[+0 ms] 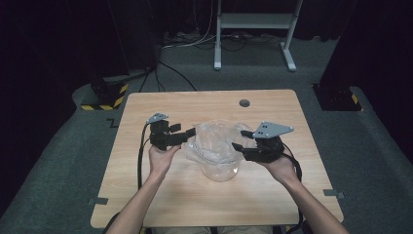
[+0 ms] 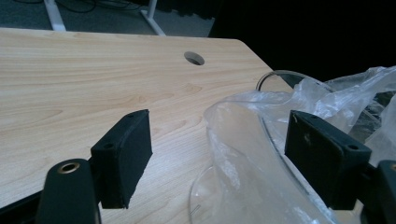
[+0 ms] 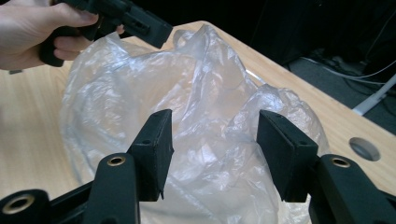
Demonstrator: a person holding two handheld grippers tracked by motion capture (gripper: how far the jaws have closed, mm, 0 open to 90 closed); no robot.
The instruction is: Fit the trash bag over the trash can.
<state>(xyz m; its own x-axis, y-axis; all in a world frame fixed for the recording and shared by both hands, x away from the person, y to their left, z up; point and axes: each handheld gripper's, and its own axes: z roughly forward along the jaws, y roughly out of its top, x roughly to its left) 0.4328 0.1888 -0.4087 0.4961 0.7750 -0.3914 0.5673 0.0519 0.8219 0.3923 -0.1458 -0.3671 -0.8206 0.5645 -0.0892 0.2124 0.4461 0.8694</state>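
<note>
While crumpled plastic bag (image 1: 214,141) veils the clear bowl (image 1: 220,170), left claw (image 1: 187,132) and right claw (image 1: 242,140) gape empty.

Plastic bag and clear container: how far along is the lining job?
Done: the plastic bag already sits bunched in and over the clear container on the table. In hand: the left gripper and right gripper are both open at opposite sides; in the left gripper view the bag's edge and container rim pass between its fingers. Left, probably: spread the bag and fold it over the rim.
</note>
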